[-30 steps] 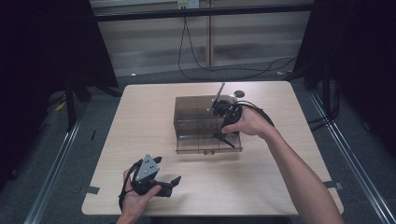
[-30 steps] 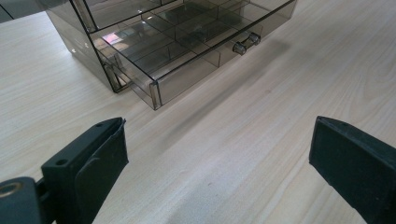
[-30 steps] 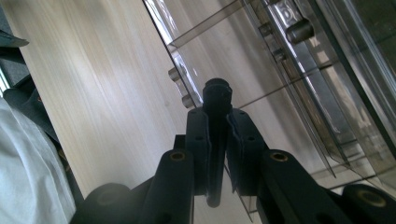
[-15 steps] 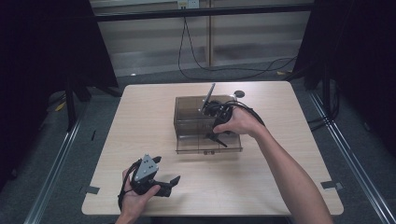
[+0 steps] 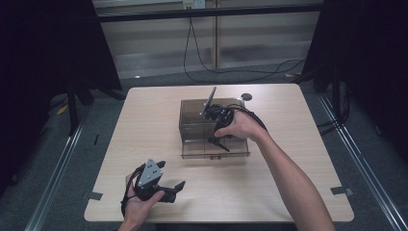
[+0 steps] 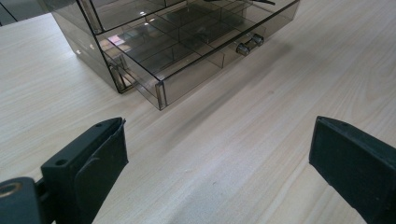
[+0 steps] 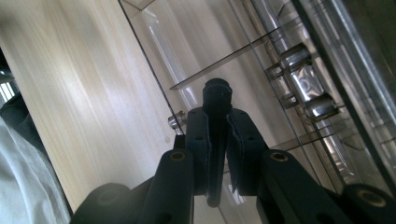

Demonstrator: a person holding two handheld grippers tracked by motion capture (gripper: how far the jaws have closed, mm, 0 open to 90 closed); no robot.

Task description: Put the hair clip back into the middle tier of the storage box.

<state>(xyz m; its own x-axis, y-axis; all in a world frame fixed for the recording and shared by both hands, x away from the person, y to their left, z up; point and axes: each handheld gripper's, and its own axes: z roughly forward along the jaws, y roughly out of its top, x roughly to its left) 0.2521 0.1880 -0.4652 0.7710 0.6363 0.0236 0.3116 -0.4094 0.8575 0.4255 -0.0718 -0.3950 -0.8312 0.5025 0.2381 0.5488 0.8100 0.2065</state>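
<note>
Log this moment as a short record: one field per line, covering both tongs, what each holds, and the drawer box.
left tongs: open, nothing between them, low over the table at the near left
right tongs: shut on a thin black stick, over the open drawer
drawer box: smoky clear plastic, mid table
bottom drawer: pulled out toward the person, divided into compartments

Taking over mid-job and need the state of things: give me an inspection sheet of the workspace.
Surface: light wooden table, bare around the work.
Job's things: smoked clear drawer box, bottom drawer pulled out; thin black rod gripped over it.
Clutter: small dark round spot beyond the box.
Grippers: left tool open, resting near the table's front edge; right tool shut on the rod.
Cables: black cable on the floor behind.
Surroundings: dark curtains, metal frame.
</note>
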